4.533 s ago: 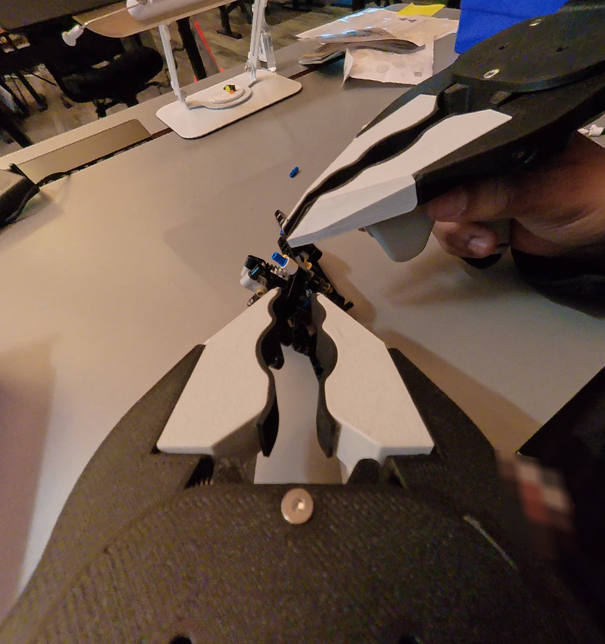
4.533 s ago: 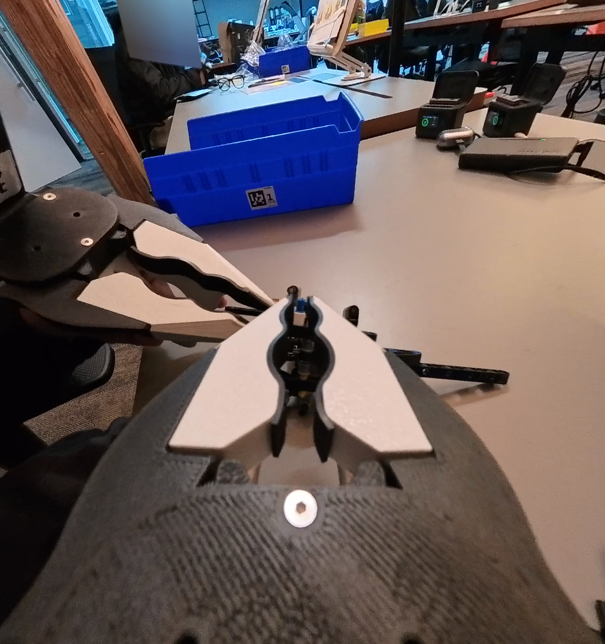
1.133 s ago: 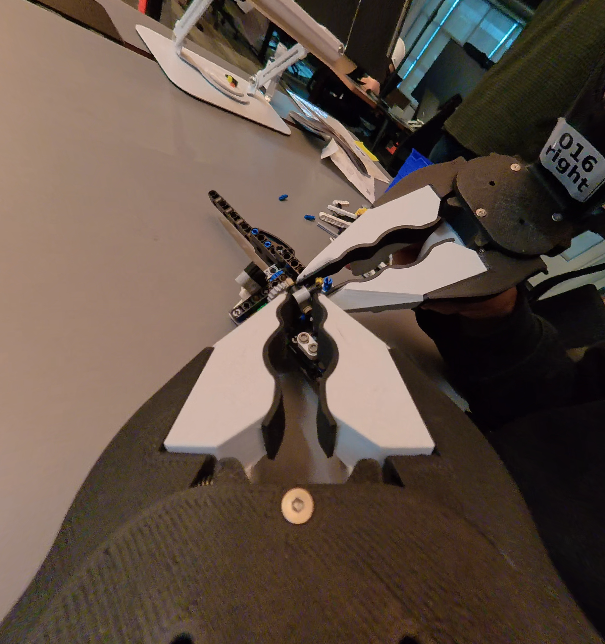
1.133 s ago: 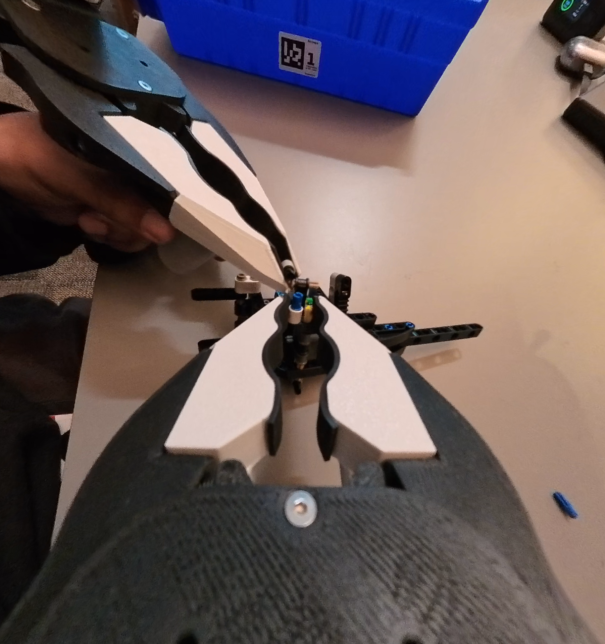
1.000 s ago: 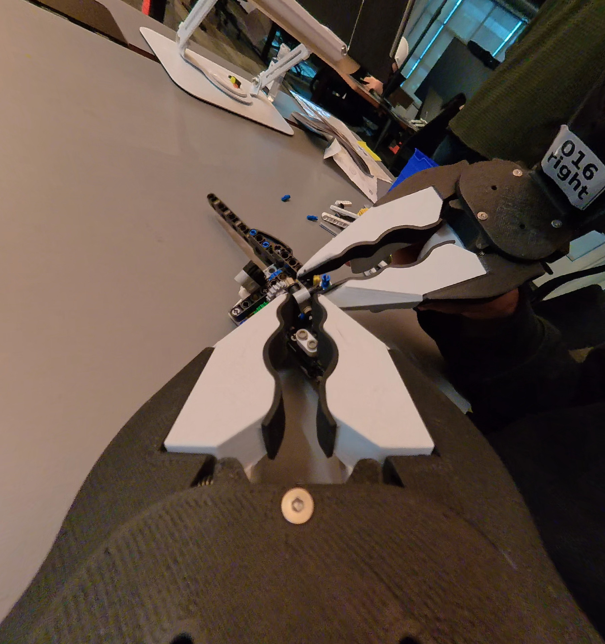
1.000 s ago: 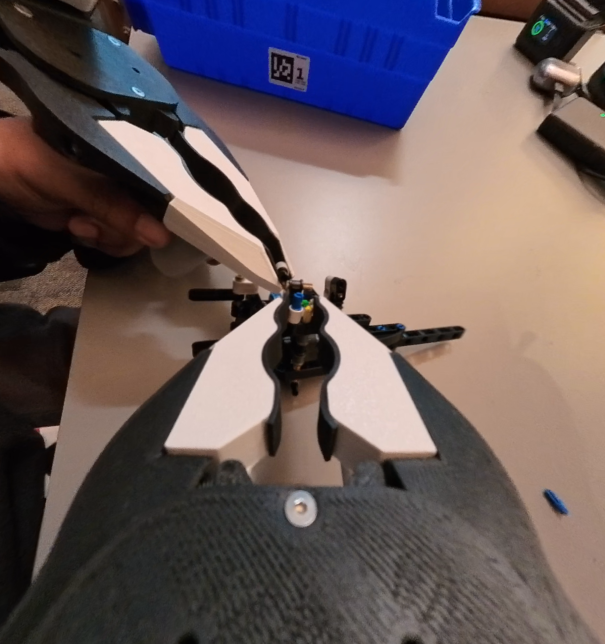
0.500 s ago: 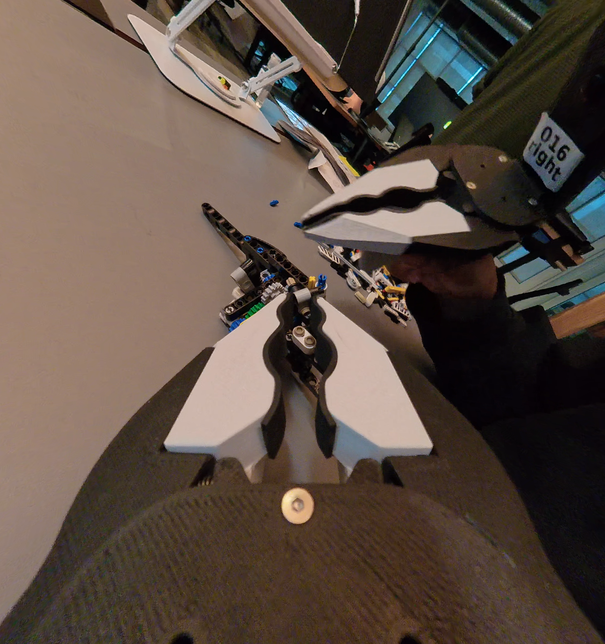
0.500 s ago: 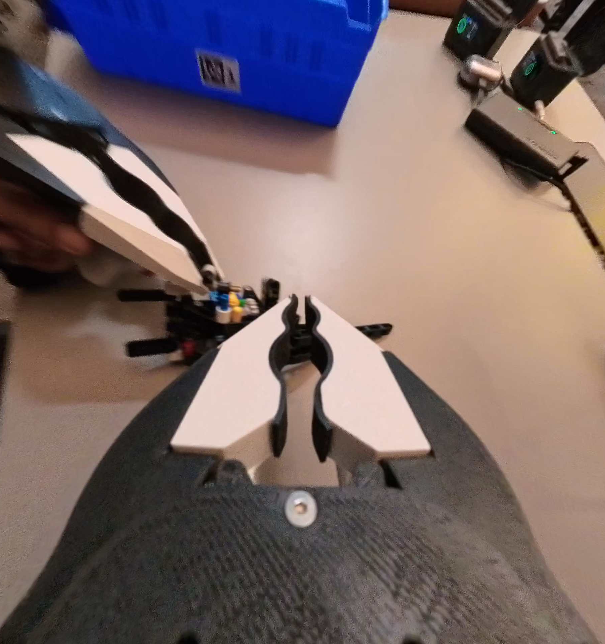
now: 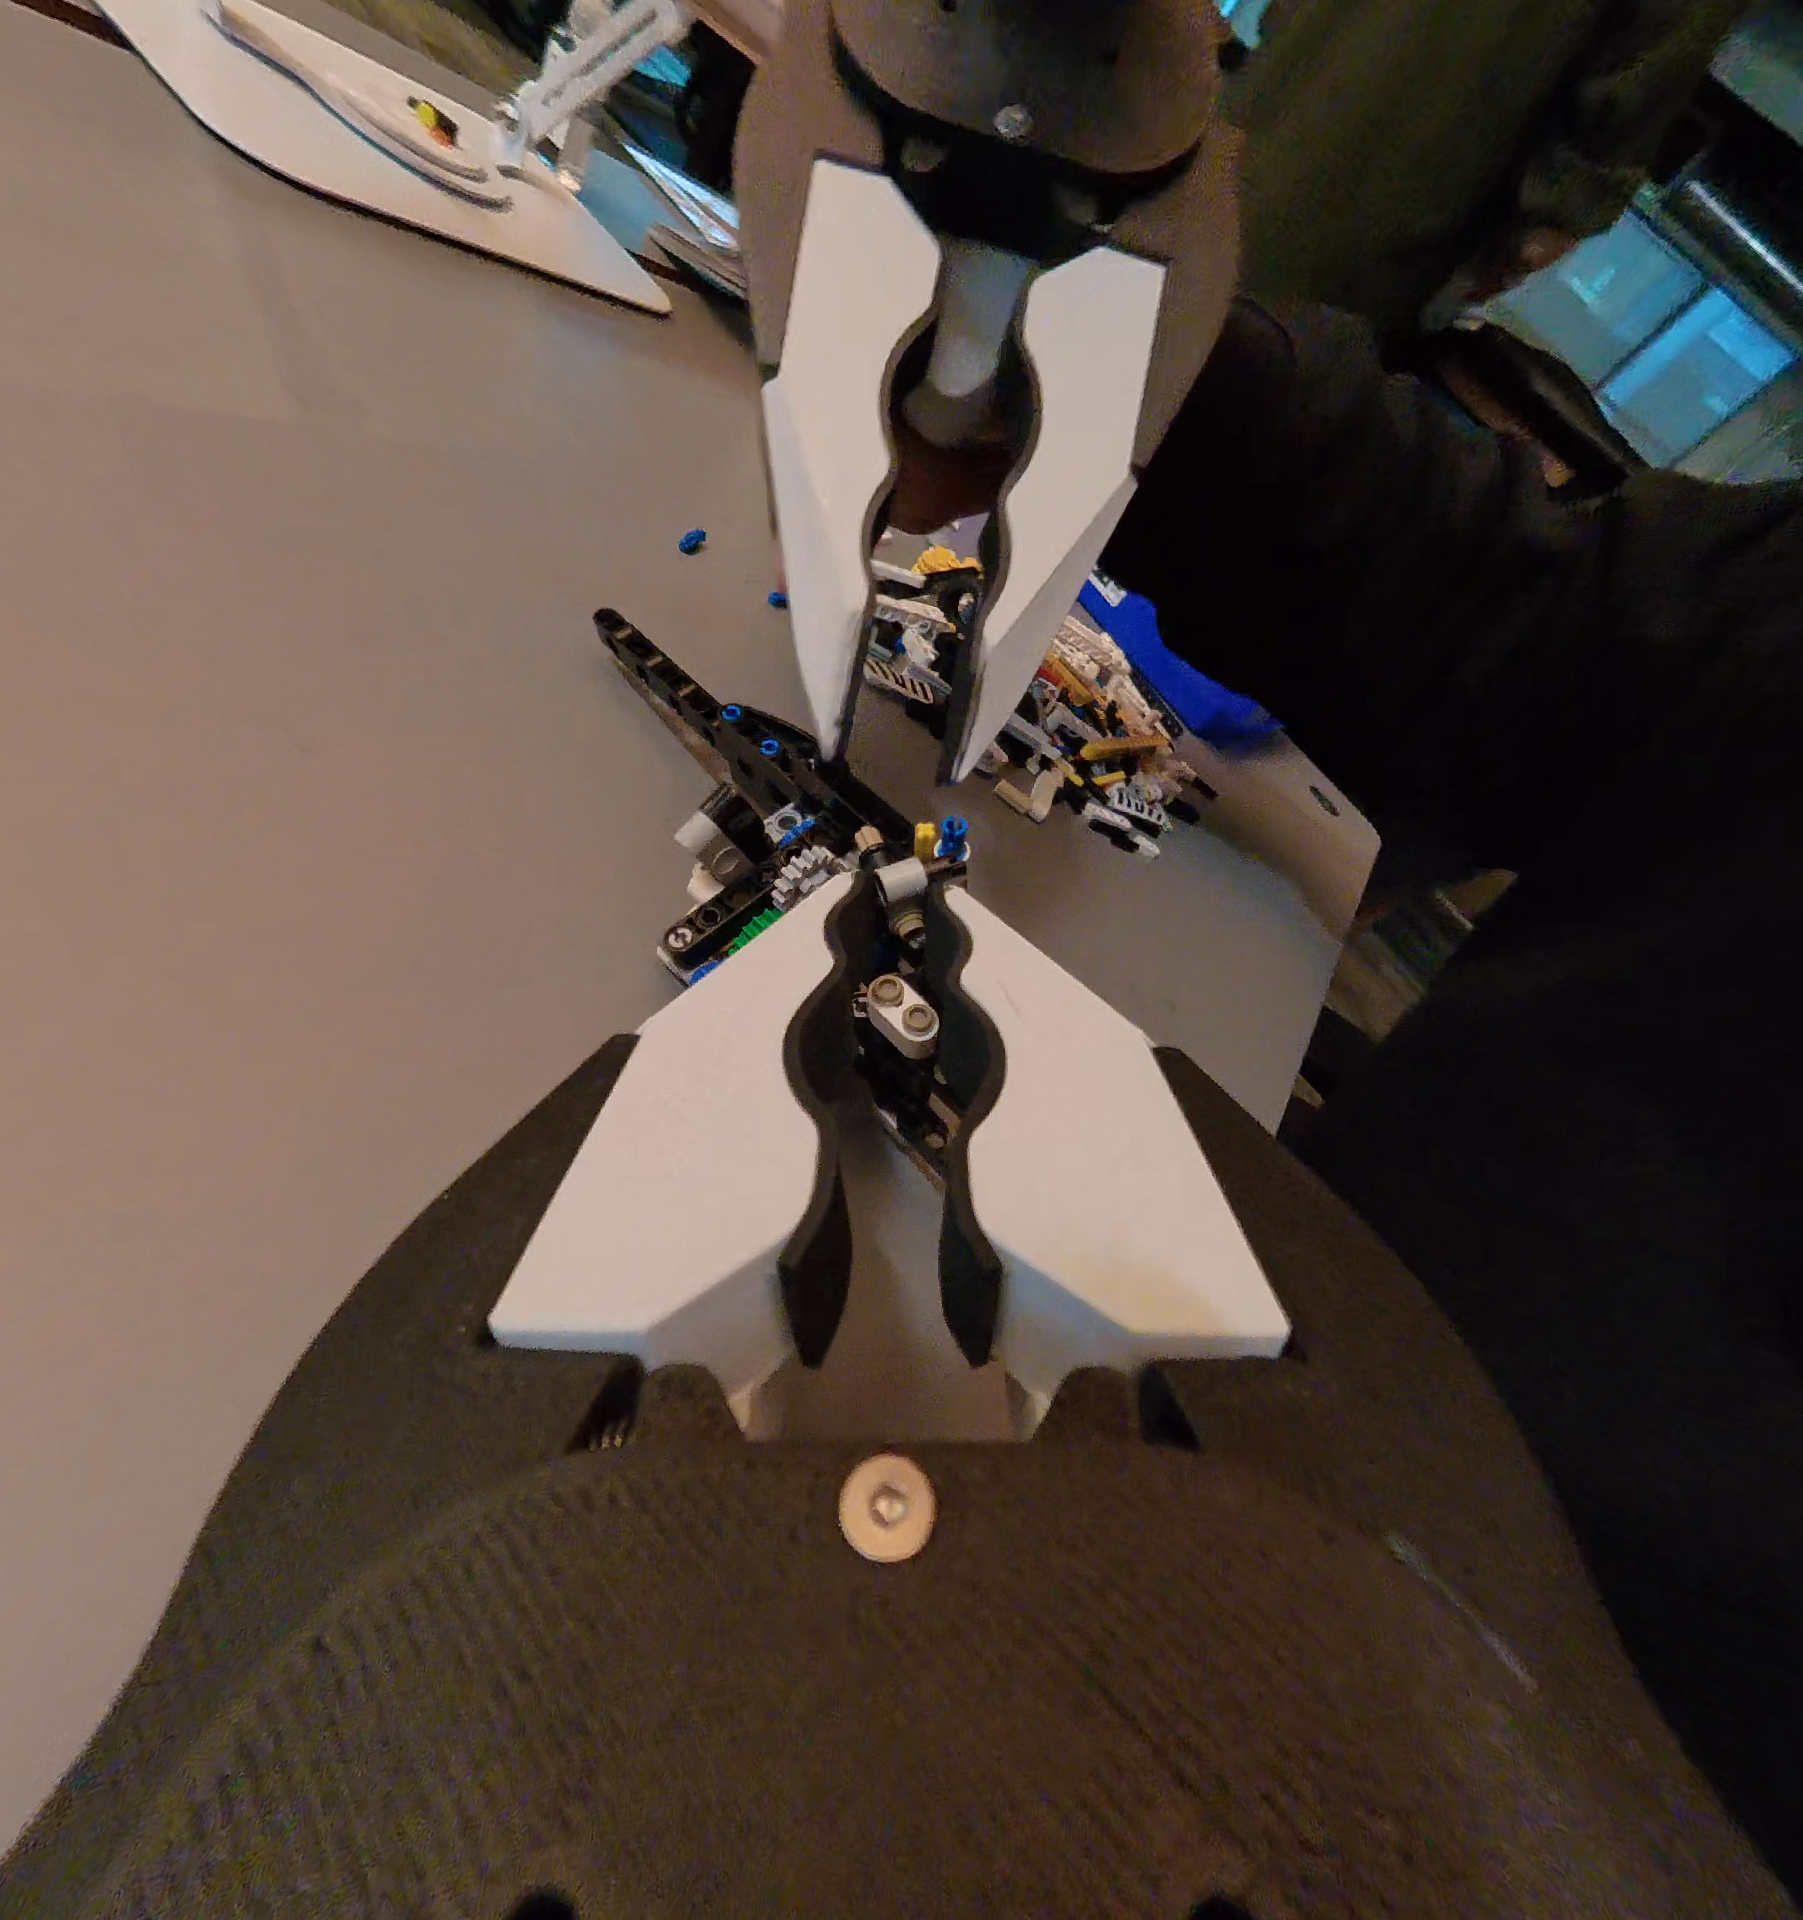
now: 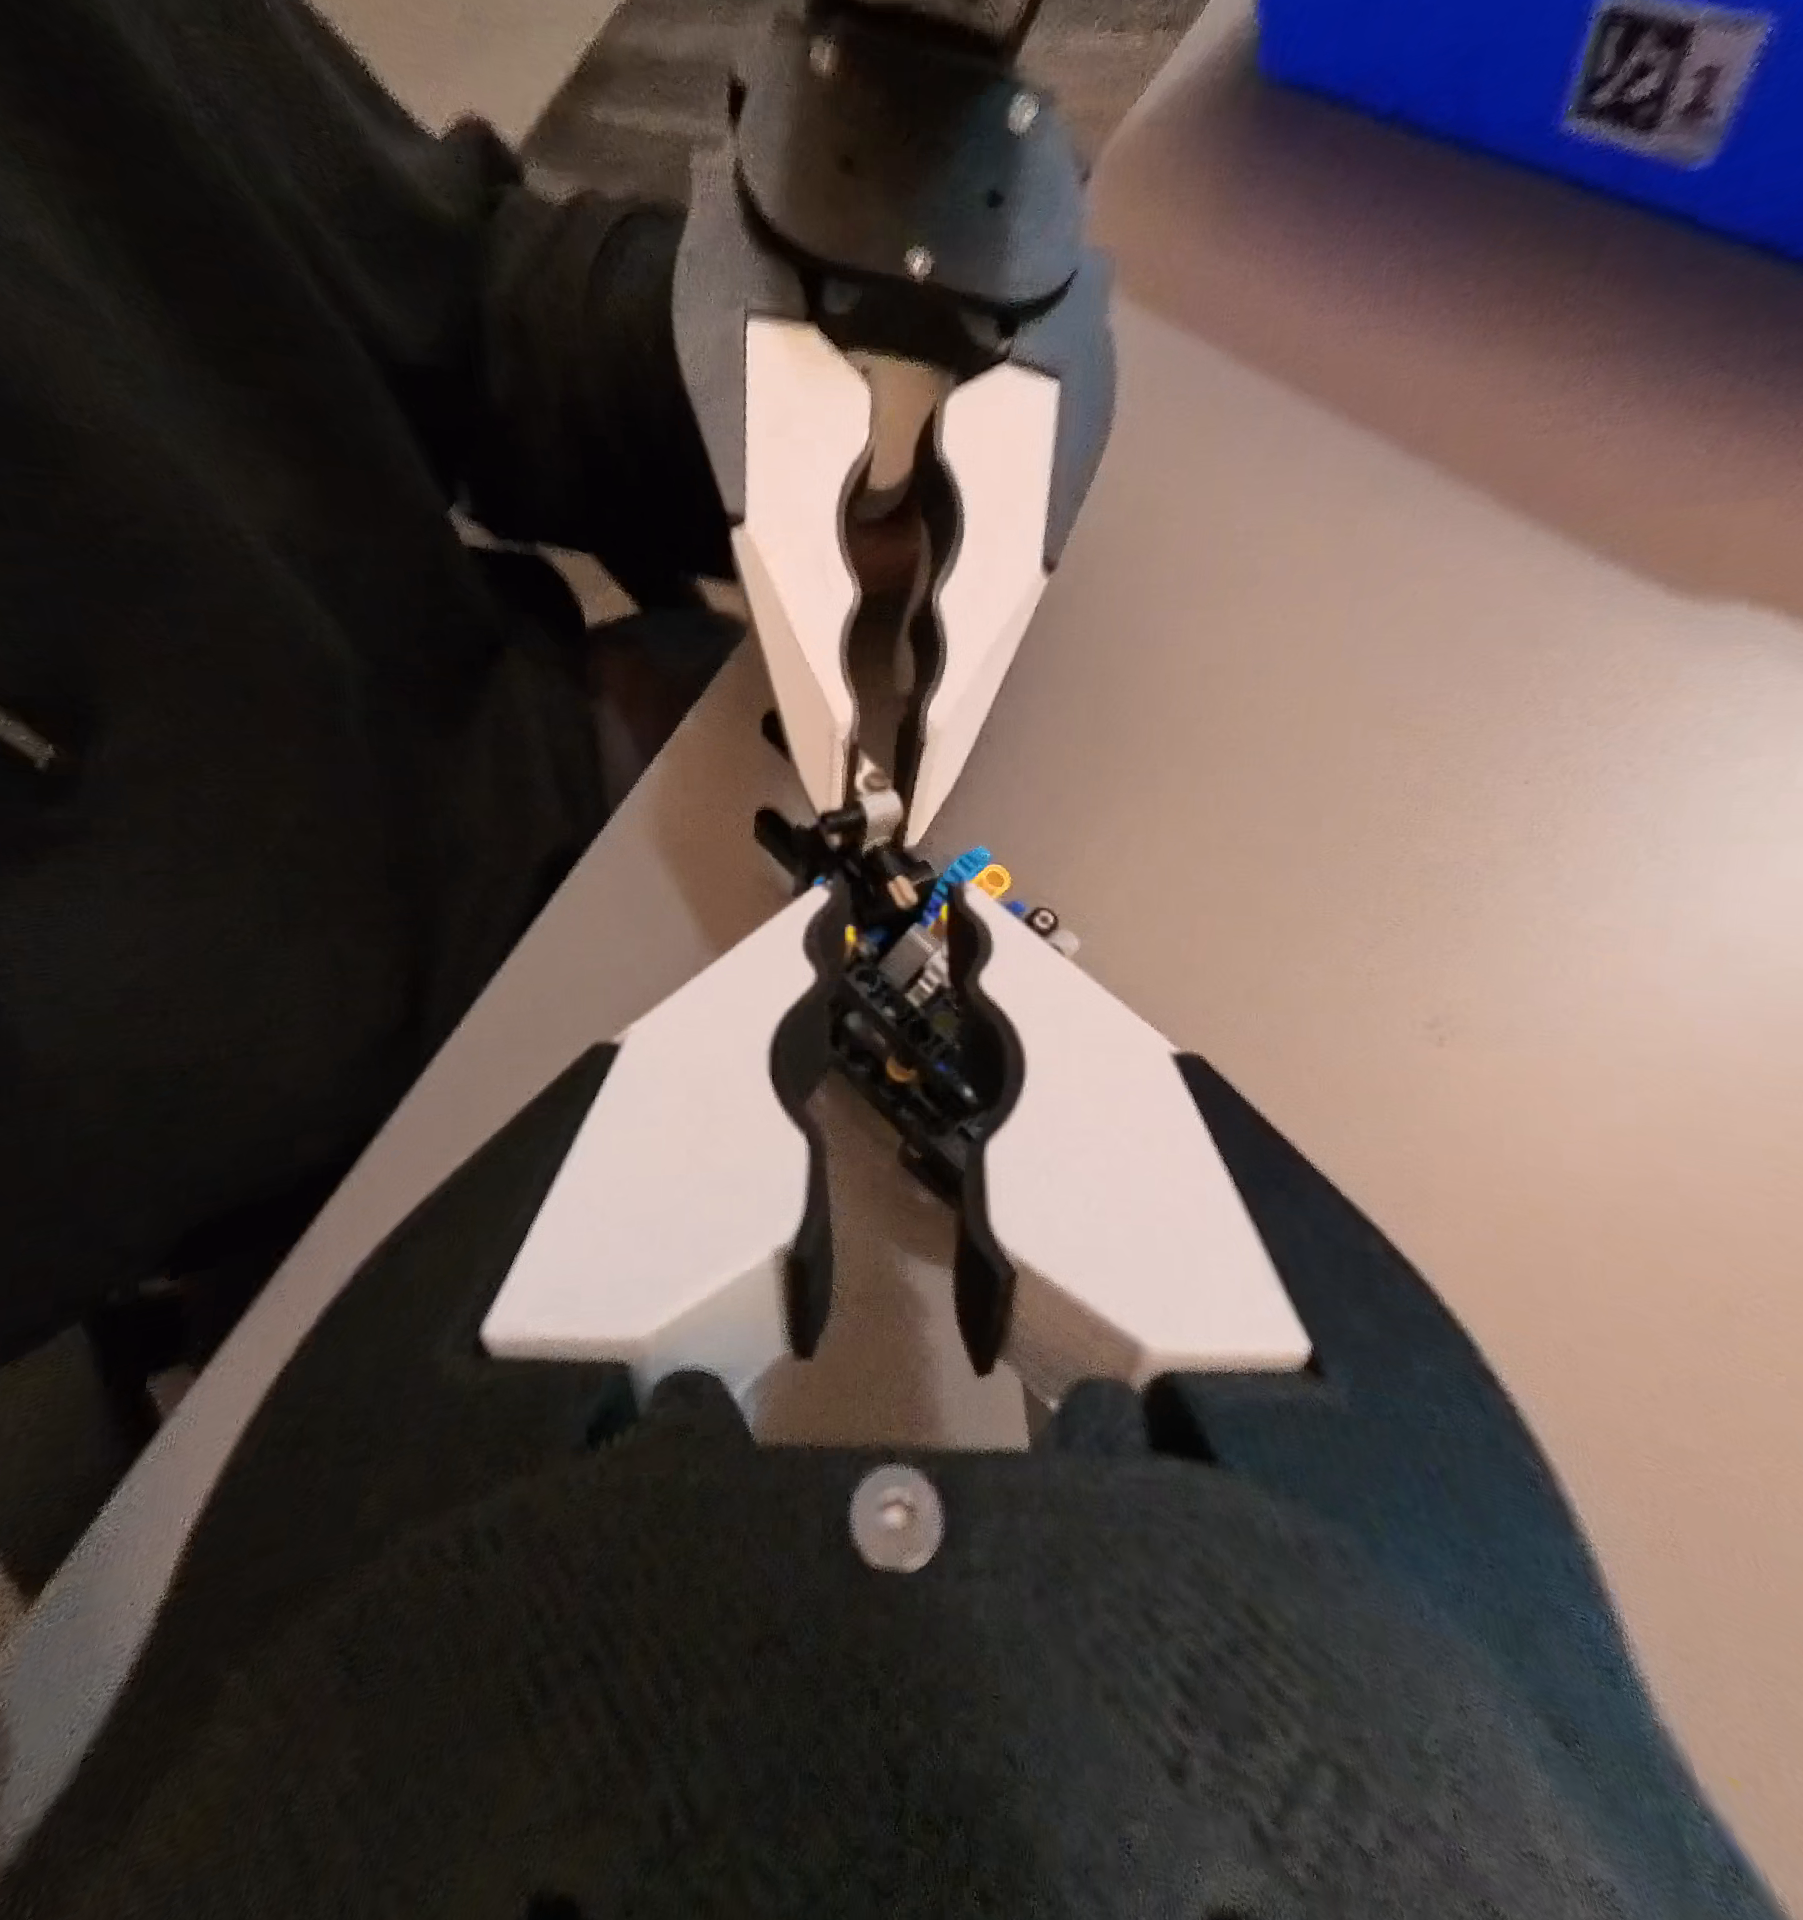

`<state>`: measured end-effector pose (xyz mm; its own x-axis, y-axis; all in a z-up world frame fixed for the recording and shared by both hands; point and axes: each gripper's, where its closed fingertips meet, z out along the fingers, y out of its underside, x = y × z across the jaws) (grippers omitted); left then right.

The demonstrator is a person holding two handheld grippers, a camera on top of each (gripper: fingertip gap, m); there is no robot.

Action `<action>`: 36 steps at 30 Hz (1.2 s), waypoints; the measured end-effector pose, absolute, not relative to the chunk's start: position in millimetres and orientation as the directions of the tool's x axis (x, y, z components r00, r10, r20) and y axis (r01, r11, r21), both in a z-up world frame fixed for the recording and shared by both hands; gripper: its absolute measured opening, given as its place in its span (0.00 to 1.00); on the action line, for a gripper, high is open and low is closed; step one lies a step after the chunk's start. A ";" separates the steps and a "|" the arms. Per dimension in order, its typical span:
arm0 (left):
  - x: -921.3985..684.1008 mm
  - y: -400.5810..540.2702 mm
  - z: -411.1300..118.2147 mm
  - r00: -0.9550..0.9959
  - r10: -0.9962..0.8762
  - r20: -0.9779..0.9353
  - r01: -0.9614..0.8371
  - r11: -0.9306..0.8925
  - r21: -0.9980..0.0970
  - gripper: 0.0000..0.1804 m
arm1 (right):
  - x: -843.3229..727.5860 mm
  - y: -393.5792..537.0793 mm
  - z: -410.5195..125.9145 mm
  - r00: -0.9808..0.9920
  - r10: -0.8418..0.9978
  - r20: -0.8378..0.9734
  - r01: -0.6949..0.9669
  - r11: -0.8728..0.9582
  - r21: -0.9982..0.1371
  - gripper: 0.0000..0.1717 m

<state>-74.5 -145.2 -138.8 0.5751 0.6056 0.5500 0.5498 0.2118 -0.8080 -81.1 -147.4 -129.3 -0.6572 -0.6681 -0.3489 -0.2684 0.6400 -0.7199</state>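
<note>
— What's under you?

— A smooth grey-beige counter (image 9: pixel 253 727). On it lies a black toy-brick beam assembly with blue pins and grey gears (image 9: pixel 772 810); my left gripper (image 9: pixel 902 894) has its jaws closed on the near end of it. My right gripper (image 9: pixel 892 764) hangs just above it, jaws parted, pinching nothing.

— And around?

— A heap of loose white, yellow and black bricks (image 9: pixel 1094 717) behind, a white flat lamp base (image 9: pixel 409 177) far off, a blue plastic bin (image 10: pixel 1603 114), dim office windows (image 9: pixel 1686 364).
</note>
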 end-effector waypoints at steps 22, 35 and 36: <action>-72.0 -144.6 -143.9 0.596 0.523 0.609 0.637 0.154 -0.755 0.03 | -69.2 -138.2 -143.0 -0.458 -0.722 -0.519 -0.312 0.677 -0.667 0.02; -65.8 -155.6 -141.1 0.588 0.509 0.629 0.624 0.209 -0.753 0.02 | -80.6 -150.3 -133.3 -0.578 -0.692 -0.432 -0.239 0.650 -0.721 0.11; -66.7 -154.9 -141.0 0.589 0.507 0.629 0.624 0.209 -0.753 0.02 | -74.7 -148.8 -135.6 -0.565 -0.698 -0.439 -0.258 0.655 -0.710 0.11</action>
<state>-66.7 -154.9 -141.0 0.5890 0.5070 0.6293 0.6241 0.2092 -0.7528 -74.7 -148.8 -135.6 -0.5652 -0.6982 -0.4393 -0.2581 0.6555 -0.7097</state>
